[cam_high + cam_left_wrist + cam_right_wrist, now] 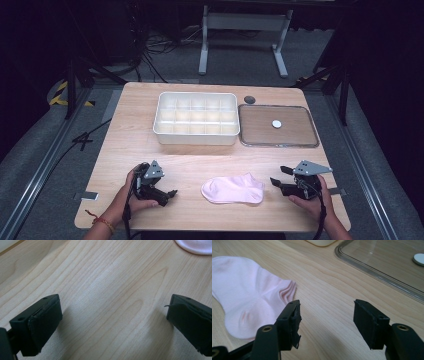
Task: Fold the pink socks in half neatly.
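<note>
Both grippers, left (167, 194) and right (278, 178), hold jaws spread, empty; a shallow pinch might only drag the pink sock (233, 189) across the worktop (200, 160).

The high view looks forward and down from above the person's side, taking in the whole table (200, 155). The left gripper view skims the wood close up, with the pink sock (197, 246) at one o'clock. The right gripper view, equally low, shares that sock (244, 295) at ten o'clock and the clear tray (372, 270) at one o'clock.
</note>
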`<state>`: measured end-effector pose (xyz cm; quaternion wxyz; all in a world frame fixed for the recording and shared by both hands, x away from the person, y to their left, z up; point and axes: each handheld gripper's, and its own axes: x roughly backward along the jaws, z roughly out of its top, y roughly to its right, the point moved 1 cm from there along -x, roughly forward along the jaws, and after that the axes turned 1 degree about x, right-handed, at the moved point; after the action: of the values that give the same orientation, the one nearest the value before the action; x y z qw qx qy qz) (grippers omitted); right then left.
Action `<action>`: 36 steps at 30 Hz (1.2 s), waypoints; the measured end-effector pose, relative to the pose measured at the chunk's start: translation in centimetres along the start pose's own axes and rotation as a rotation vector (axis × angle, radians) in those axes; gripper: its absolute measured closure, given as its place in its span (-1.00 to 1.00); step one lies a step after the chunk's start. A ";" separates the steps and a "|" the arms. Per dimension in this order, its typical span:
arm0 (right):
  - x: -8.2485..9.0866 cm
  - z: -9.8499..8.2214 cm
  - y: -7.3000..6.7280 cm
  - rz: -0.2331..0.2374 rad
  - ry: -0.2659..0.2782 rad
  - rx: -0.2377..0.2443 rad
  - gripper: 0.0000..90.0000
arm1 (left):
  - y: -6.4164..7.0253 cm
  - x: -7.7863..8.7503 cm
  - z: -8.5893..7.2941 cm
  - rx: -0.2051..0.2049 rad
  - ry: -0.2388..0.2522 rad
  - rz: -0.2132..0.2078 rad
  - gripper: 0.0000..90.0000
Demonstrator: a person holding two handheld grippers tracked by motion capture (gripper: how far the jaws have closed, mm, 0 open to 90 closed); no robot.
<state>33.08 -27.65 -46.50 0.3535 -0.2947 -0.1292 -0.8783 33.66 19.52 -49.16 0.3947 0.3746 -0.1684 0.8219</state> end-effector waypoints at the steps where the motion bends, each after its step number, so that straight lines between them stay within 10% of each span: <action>1: 0.0 0.1 -0.2 0.002 0.000 0.002 -0.12 | 0.0 0.0 0.0 0.000 0.000 -0.002 -0.99; 36: -4.0 3.7 -7.4 0.195 0.010 0.178 0.19 | 0.0 0.0 0.0 0.004 0.000 -0.003 -0.99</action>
<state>31.79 -18.53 -46.09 0.4628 -0.2690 -0.1756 -0.8262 33.64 19.50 -49.17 0.3954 0.3756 -0.1661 0.8216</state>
